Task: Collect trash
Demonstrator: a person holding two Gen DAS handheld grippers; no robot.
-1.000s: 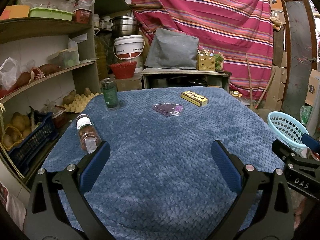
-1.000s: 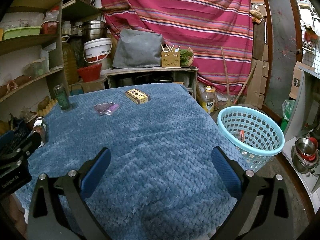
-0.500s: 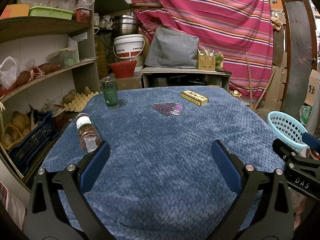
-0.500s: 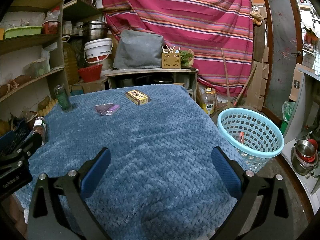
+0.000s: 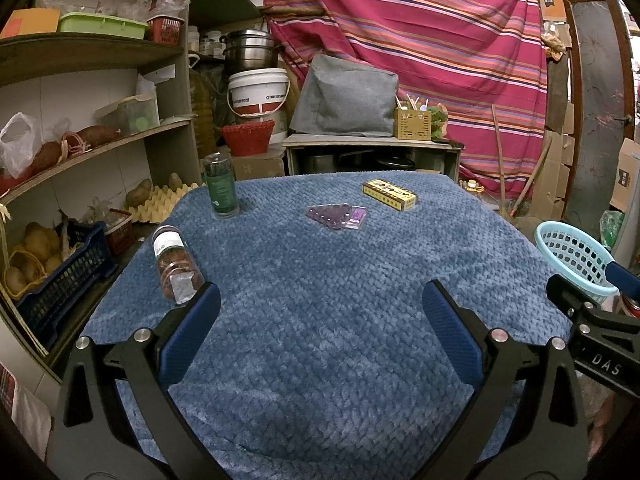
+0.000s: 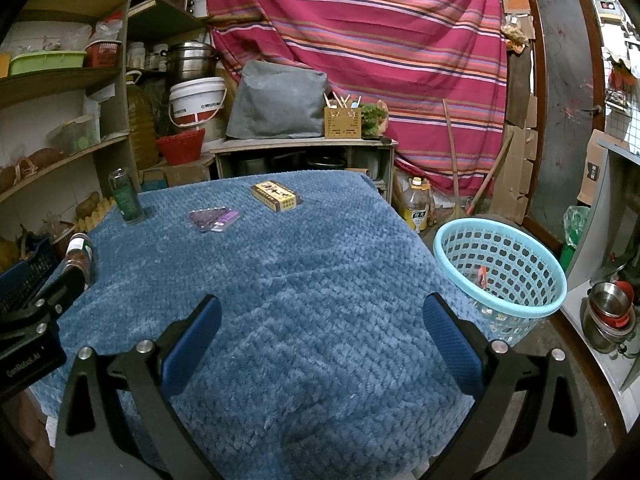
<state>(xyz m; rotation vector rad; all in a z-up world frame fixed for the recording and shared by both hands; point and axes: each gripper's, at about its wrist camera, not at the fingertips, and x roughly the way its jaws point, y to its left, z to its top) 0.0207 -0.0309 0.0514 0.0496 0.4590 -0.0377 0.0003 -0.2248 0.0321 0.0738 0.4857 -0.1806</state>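
Observation:
On the blue-covered table lie a tipped clear jar with a white label, an upright green bottle, a purple plastic packet and a yellow box. My left gripper is open and empty above the near table, the jar just beyond its left finger. My right gripper is open and empty above the near table. The right wrist view shows the jar, bottle, packet, box and the light blue basket on the floor to the right.
Shelves with potatoes, crates and bags stand close on the left. A low cabinet with a grey bag and a striped curtain are behind the table. Metal bowls sit right of the basket. The basket also shows in the left wrist view.
Both views have shifted very slightly; the grippers stay open and the objects on the table have not moved.

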